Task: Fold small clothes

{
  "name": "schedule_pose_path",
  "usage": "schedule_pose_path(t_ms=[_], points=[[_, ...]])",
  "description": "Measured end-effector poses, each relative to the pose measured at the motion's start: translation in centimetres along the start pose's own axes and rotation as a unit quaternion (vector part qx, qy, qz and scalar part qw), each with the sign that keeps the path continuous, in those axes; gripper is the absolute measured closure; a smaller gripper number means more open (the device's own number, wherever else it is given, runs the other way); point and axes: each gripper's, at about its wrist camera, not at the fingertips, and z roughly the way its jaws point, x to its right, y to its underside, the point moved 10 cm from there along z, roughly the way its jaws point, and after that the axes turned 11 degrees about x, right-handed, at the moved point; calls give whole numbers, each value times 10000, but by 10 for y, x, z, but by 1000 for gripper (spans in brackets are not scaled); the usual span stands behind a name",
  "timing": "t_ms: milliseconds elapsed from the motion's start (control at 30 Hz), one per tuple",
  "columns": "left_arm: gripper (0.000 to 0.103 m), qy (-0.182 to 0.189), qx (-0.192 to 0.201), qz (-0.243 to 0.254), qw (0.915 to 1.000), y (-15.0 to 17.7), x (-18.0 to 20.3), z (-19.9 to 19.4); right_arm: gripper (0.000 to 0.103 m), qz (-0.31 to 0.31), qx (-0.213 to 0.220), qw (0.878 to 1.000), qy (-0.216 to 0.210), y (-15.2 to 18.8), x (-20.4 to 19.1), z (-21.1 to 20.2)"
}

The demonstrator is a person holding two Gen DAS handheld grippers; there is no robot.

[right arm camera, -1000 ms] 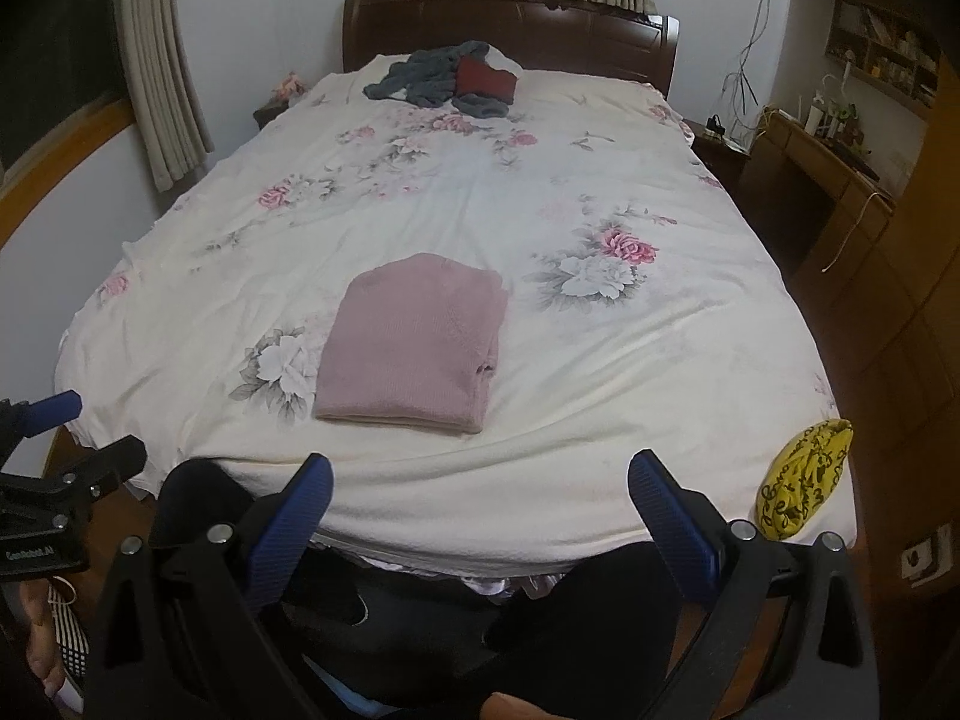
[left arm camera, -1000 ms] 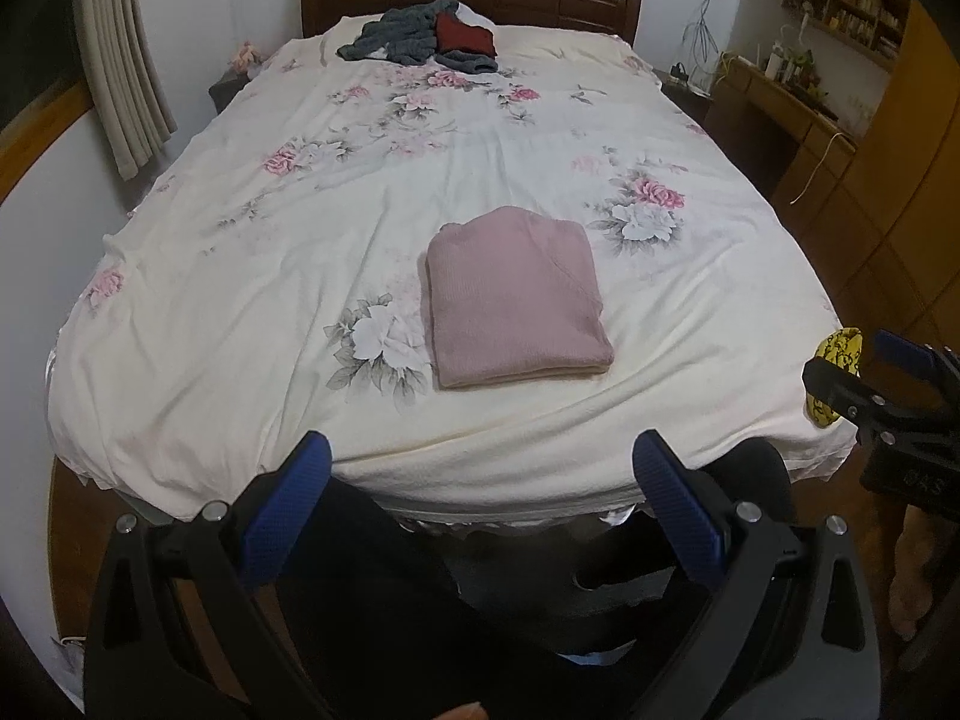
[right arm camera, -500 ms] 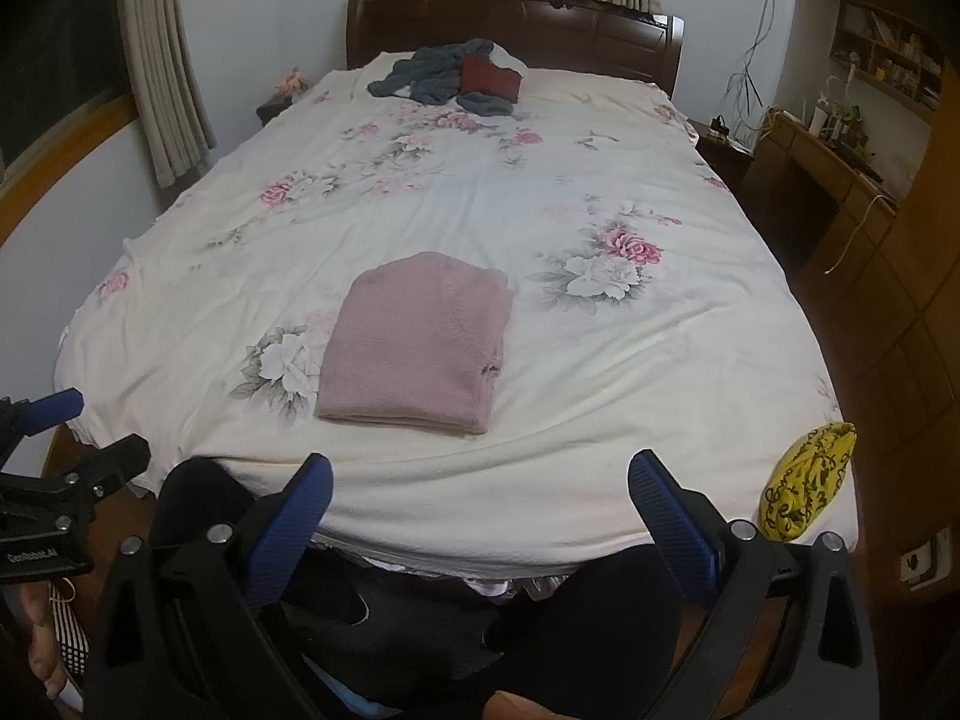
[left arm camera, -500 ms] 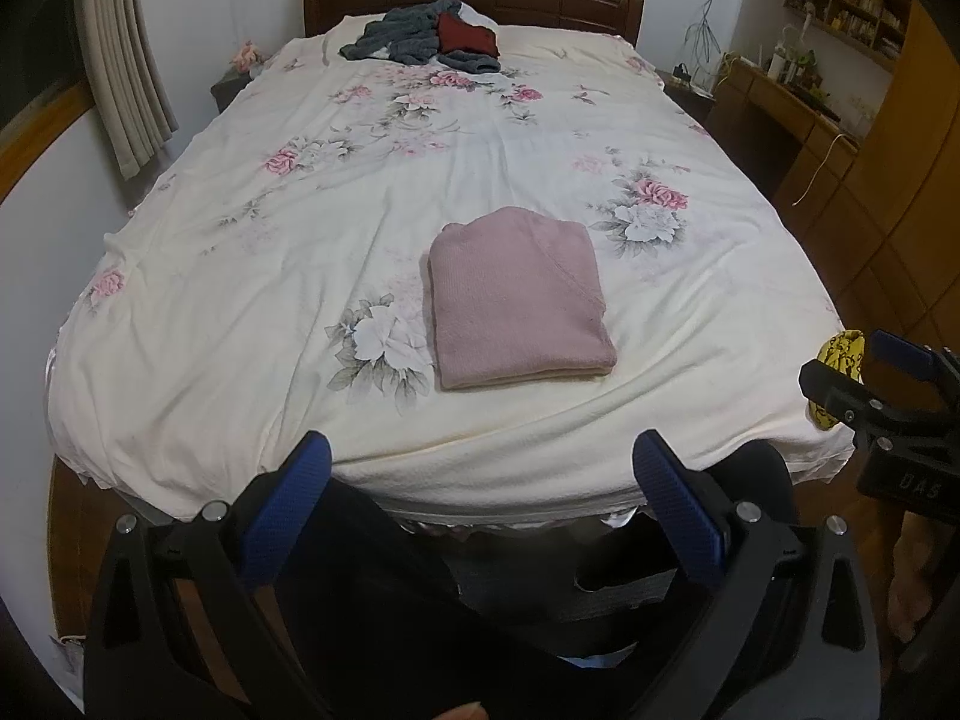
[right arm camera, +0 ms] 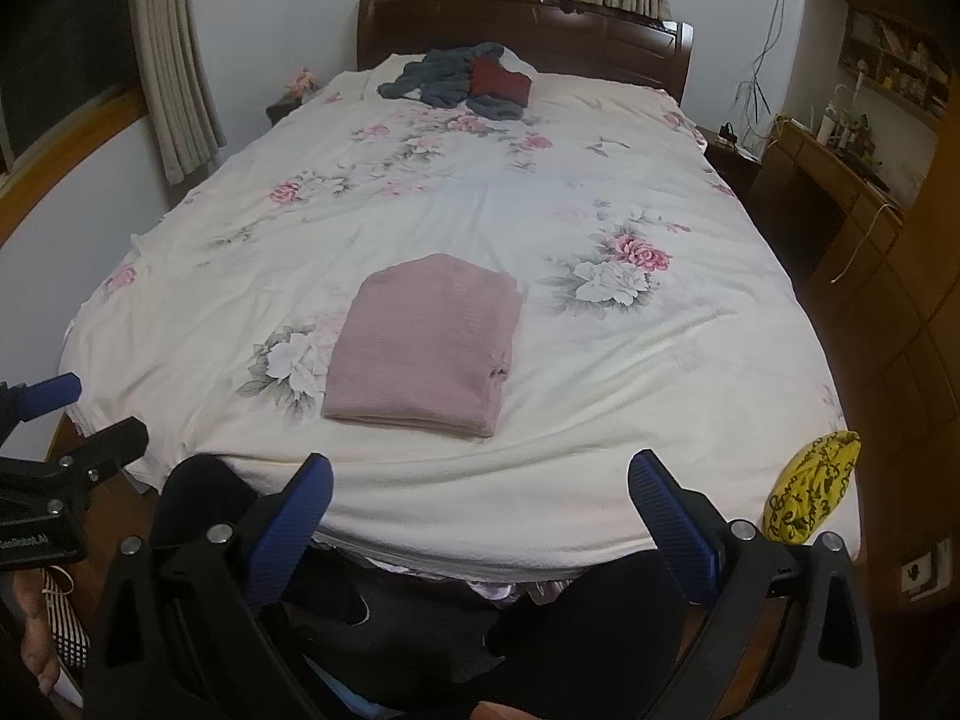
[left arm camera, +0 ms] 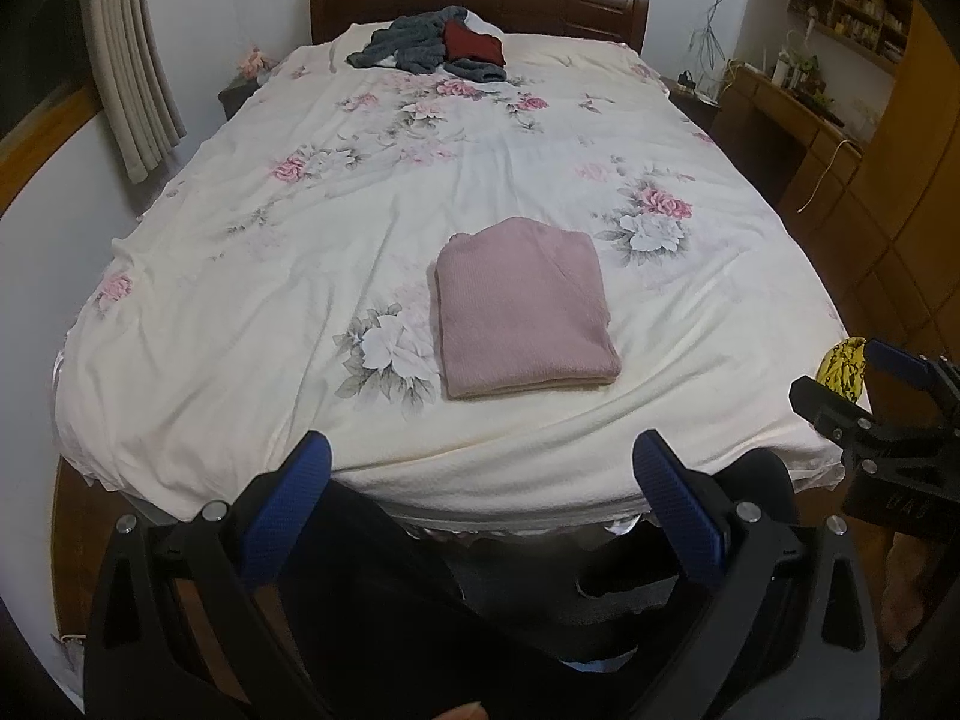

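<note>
A pink garment (left arm camera: 525, 306) (right arm camera: 426, 339) lies folded into a neat rectangle near the foot of the bed. At the head end, by the headboard, sits a loose pile of grey and dark red clothes (left arm camera: 432, 45) (right arm camera: 465, 78). My left gripper (left arm camera: 480, 468) hangs open at the bed's foot edge, nothing between its blue fingertips. My right gripper (right arm camera: 480, 474) is likewise open and empty, held off the foot of the bed. Each gripper shows at the edge of the other's view.
The bed carries a cream floral sheet (left arm camera: 360, 210) (right arm camera: 690, 360). A yellow patterned cloth (right arm camera: 813, 486) (left arm camera: 843, 363) lies on its near right corner. A wooden desk and shelves (right arm camera: 840, 180) stand to the right, curtains (right arm camera: 171, 60) to the left. Dark-clothed legs show below the grippers.
Both views have shifted very slightly; the folded pink garment and the pile stay put. Both grippers remain open and empty.
</note>
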Motion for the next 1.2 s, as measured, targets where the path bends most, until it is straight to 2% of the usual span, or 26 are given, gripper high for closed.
schedule_pose_path(t_ms=[1200], points=[[3,-110,94,23,9999,-10,-9,-4,4,-113,189,9996,-186,-10,-17,3]])
